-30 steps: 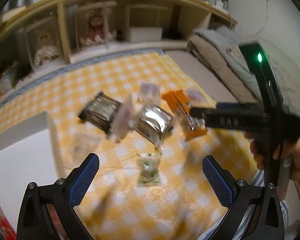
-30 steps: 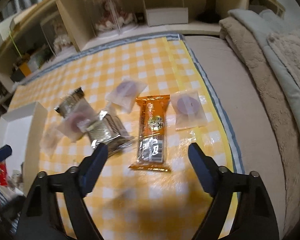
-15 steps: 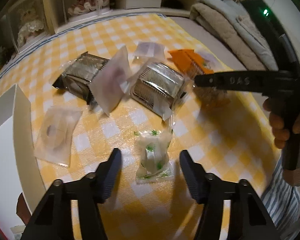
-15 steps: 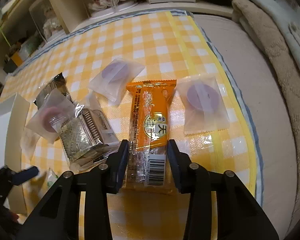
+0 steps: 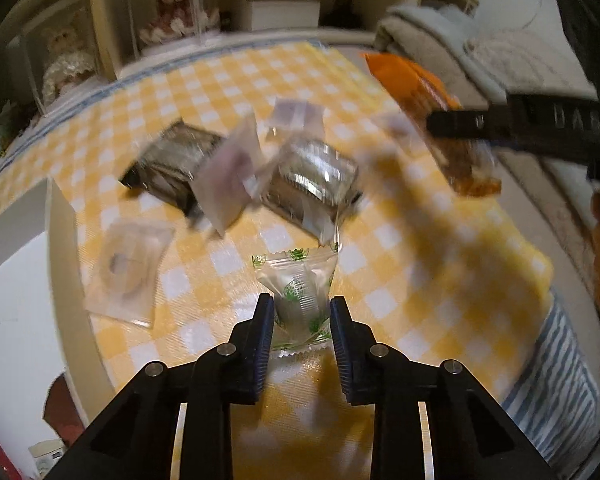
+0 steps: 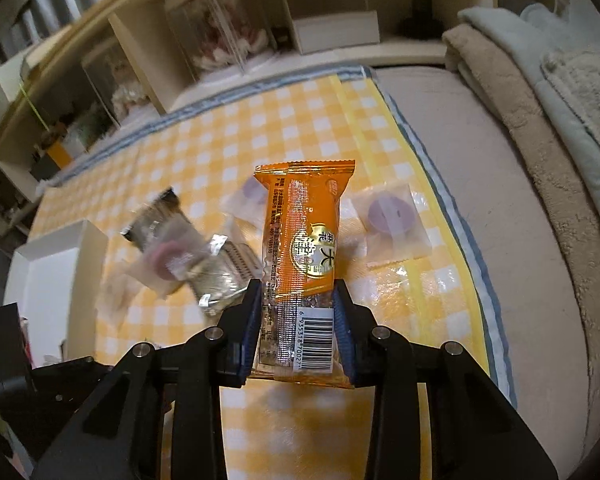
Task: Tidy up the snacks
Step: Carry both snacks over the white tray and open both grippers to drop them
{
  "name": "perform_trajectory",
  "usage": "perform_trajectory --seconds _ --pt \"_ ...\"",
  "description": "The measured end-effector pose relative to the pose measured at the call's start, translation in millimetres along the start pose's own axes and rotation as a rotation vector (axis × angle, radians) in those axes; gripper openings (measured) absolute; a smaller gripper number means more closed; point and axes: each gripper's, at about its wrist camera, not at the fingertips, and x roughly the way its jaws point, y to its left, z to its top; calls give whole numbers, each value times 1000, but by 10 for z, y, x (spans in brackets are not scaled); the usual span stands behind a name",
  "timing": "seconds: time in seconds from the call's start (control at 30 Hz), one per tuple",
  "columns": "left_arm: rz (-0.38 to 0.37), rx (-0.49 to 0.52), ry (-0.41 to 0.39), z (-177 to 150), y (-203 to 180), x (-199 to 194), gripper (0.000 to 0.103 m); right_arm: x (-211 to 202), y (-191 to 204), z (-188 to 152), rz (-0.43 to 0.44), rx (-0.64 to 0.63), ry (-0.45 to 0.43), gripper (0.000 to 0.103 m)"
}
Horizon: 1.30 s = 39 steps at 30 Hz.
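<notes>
In the left wrist view, the left gripper [image 5: 302,322] has its two blue-padded fingers pressed against the sides of a small white candy with green print [image 5: 298,290]. The candy sits squarely between the jaws, its crimped ends running away from the camera along the fingers' line, so the grip crosses its short width. It appears to lie against the yellow checked cloth [image 5: 440,264], though whether it has left the surface cannot be told from here. Beyond it lie the remaining snacks, blurred: a dark foil pack [image 5: 170,162], a silver foil pack [image 5: 316,180], a pale pouch leaning between them [image 5: 228,176] and a flat clear pouch [image 5: 126,268] near the white box [image 5: 58,216] at the left. That box lies nearer this hand than the other.

In the right wrist view, the right gripper [image 6: 298,328] is clamped on the barcode end of an orange snack bar [image 6: 302,240], and its jaws are closing a little more on the wrapper. The bar's long axis runs straight ahead along the fingers, its far end raised clear of the cloth. A pouch with a purple disc [image 6: 390,220] rests to the right. The white box lies far left, across the pile, so the bar would have to travel over the other packs to reach it.
</notes>
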Motion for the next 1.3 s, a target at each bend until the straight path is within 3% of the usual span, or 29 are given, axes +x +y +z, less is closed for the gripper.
perform_trajectory --seconds 0.47,0.93,1.13,1.3 --pt "10 -92 -165 -45 336 -1170 28 -614 552 -77 85 -53 -92 34" --pt "121 -186 -253 -653 969 -2640 28 -953 1676 -128 225 -192 -127 34" --pt "132 -280 -217 -1004 1357 -2815 28 -730 2110 -201 264 -208 -60 34" --pt "95 -361 -130 -1129 1716 -2634 28 -357 2416 -231 285 -200 39 34"
